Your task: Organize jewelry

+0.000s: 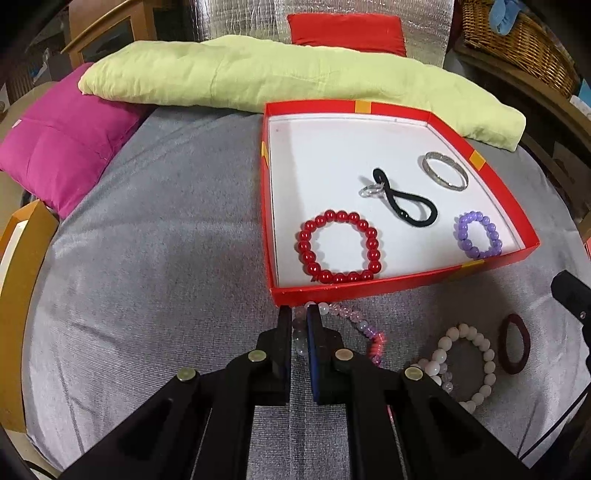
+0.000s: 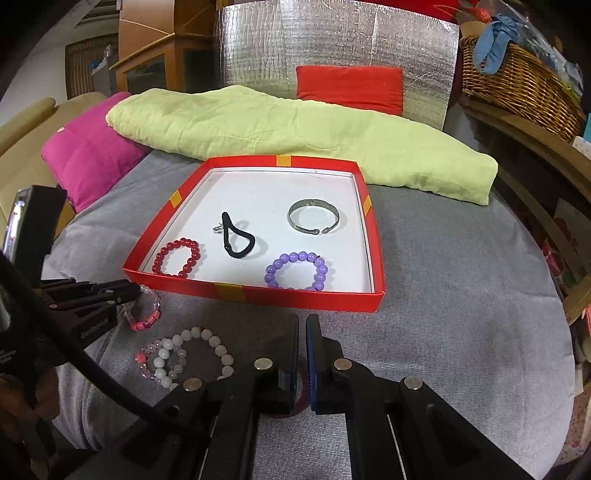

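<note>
A red tray point(image 1: 399, 286) point(image 2: 258, 293) holds a red bead bracelet point(image 1: 339, 246) point(image 2: 176, 257), a black hair tie point(image 1: 406, 199) point(image 2: 236, 238), a small silver ring point(image 1: 370, 191), a silver bangle point(image 1: 445, 170) point(image 2: 313, 216) and a purple bead bracelet point(image 1: 478, 234) point(image 2: 297, 271). My left gripper point(image 1: 298, 314) point(image 2: 129, 295) is shut on a pink and clear bead bracelet point(image 1: 364, 328) point(image 2: 146, 310) just before the tray's near wall. A white bead bracelet point(image 1: 467, 363) point(image 2: 192, 350) and a maroon hair band point(image 1: 514, 343) lie on the grey cloth. My right gripper point(image 2: 302, 325) is nearly shut above the maroon band point(image 2: 301, 391), holding nothing that shows.
A grey cloth point(image 1: 166, 258) covers the round table. A green cushion point(image 1: 258, 77) point(image 2: 295, 129), a magenta cushion point(image 1: 62, 144) and a red cushion point(image 1: 347, 33) lie behind the tray. A wicker basket point(image 2: 517, 81) sits on a shelf at the right.
</note>
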The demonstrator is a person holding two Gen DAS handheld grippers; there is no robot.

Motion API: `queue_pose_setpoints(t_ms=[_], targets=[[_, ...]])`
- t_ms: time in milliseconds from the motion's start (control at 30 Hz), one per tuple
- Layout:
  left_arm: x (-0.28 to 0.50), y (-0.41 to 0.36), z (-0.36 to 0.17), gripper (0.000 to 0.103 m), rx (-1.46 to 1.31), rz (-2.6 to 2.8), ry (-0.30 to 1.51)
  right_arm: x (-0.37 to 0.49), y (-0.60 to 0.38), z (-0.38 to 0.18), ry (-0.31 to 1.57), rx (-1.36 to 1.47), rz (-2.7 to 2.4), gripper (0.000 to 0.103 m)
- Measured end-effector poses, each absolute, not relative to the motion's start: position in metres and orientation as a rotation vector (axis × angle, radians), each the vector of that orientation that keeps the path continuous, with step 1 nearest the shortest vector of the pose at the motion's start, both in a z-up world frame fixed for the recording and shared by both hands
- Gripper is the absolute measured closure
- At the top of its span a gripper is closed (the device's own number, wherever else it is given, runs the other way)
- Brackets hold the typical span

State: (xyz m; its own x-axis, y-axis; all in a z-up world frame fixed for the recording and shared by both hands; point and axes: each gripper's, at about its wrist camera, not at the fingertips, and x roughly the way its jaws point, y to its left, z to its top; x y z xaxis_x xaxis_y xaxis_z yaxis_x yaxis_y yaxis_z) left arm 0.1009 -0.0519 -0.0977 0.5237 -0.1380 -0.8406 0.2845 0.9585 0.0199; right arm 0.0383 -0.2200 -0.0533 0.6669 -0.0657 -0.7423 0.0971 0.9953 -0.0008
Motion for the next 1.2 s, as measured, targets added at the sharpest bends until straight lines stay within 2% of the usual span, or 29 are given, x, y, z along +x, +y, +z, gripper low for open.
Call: queue_pose_setpoints(t_ms=[700,1200], targets=[[0.075,-0.06,-0.055,0.095,0.228,-0.261,0.877,0.038,-0.221,-0.052,0.831,0.04,-0.106,0.098],[0.047,-0.055,-0.018,0.095,0.265,-0.254,0.799,0.04,-0.267,-0.06,0.87,0.413,0.021,0.098]])
